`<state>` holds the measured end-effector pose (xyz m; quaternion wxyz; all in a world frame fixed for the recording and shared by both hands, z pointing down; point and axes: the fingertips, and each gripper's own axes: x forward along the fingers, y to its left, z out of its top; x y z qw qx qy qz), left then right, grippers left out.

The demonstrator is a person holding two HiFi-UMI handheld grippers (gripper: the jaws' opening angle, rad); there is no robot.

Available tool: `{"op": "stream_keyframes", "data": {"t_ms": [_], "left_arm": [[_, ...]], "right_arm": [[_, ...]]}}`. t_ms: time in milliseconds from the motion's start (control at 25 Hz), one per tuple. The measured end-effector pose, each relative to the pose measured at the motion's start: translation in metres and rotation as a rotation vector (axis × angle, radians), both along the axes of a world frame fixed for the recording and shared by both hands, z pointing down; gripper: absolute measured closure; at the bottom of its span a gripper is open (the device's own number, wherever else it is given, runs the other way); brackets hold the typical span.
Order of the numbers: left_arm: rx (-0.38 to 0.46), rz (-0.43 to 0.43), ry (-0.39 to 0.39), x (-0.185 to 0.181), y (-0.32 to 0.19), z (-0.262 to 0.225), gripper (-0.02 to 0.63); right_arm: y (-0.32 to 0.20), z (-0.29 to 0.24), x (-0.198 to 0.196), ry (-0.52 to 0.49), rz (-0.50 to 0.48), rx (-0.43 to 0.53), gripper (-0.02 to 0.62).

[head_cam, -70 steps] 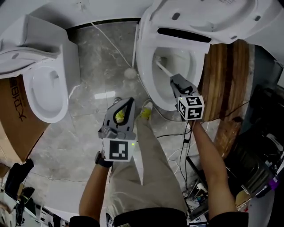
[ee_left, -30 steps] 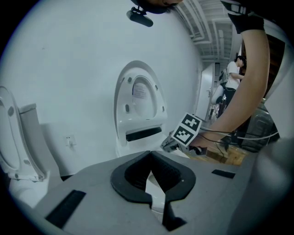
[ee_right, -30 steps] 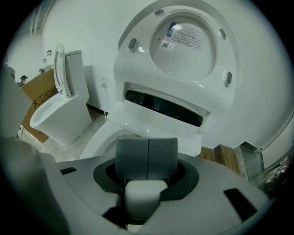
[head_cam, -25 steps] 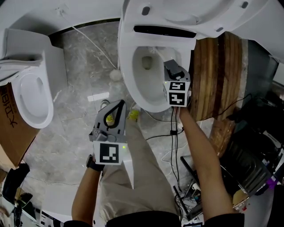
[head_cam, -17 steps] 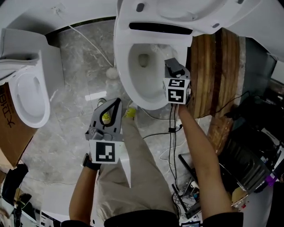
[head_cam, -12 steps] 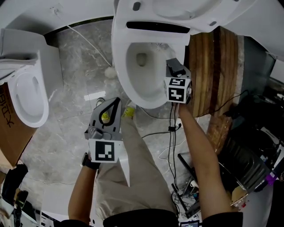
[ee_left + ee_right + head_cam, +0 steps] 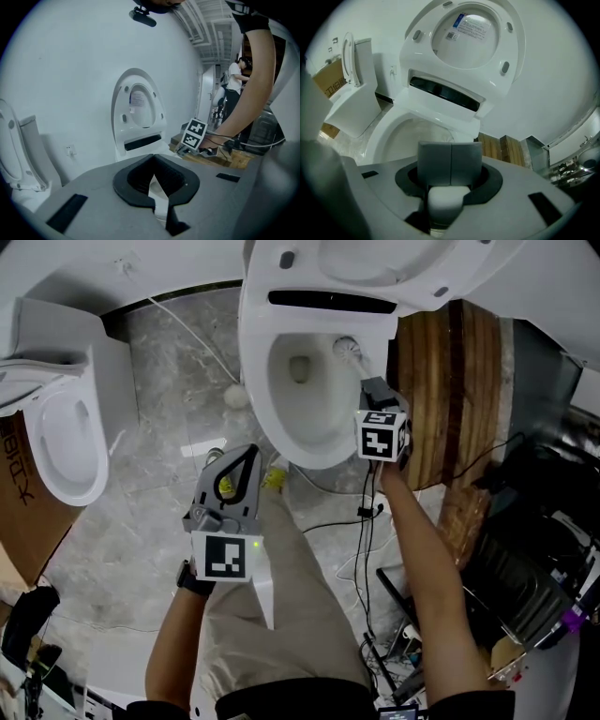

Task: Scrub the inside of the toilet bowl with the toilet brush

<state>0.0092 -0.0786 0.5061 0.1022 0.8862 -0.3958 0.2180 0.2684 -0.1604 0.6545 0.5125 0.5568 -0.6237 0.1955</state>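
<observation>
The white toilet bowl (image 7: pixel 281 418) stands open at the top centre of the head view, its lid (image 7: pixel 375 263) raised. The toilet brush head (image 7: pixel 347 347) rests against the bowl's back right inner wall. My right gripper (image 7: pixel 373 390) hangs over the right rim, shut on the white brush handle (image 7: pixel 445 199). In the right gripper view the grey pads (image 7: pixel 451 161) are pressed together over the handle, with the bowl (image 7: pixel 408 136) beyond. My left gripper (image 7: pixel 246 456) is held in front of the bowl, above the floor, its jaws shut and empty (image 7: pixel 153 157).
A second toilet (image 7: pixel 66 442) and a cardboard box (image 7: pixel 11 493) stand at the left. A wooden panel (image 7: pixel 459 399) flanks the bowl on the right. Cables (image 7: pixel 366 517) trail across the marble floor (image 7: pixel 178 362); dark equipment (image 7: pixel 525 587) crowds the lower right.
The brush head has swept from the bowl's left back to its back right wall and now shows past the right gripper, which drew back slightly. The left gripper stayed put.
</observation>
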Motion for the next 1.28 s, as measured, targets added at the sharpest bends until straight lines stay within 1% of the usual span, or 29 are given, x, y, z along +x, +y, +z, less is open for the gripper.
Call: {"op": "stream_keyframes", "data": {"t_ms": [200,440,640,800,960,1160,1280], "left_arm": [[-0.021,-0.003,-0.004,0.004,0.006,-0.003,0.588],[-0.032,0.018,-0.007,0.009,0.011,0.000,0.588],[-0.051,0.000,0.007,0.008,0.011,0.001,0.588],[-0.065,0.020,-0.020,0.007,0.011,0.004,0.588],[-0.088,0.017,-0.023,0.008,0.010,0.007,0.588],[-0.110,0.021,-0.027,0.010,0.013,0.010,0.588],[-0.142,0.036,-0.061,0.011,0.016,0.022,0.588]], "right_arm": [[0.018,0.001,0.007,-0.001,0.001,-0.038,0.437],[0.044,-0.006,0.008,0.042,-0.028,-0.124,0.437],[0.062,-0.008,0.008,0.031,-0.027,-0.168,0.437],[0.078,-0.009,0.007,0.021,-0.034,-0.213,0.437],[0.091,-0.011,0.009,0.018,-0.049,-0.245,0.437],[0.105,-0.015,0.011,-0.006,-0.040,-0.297,0.437],[0.114,-0.016,0.013,-0.013,-0.045,-0.322,0.437]]}}
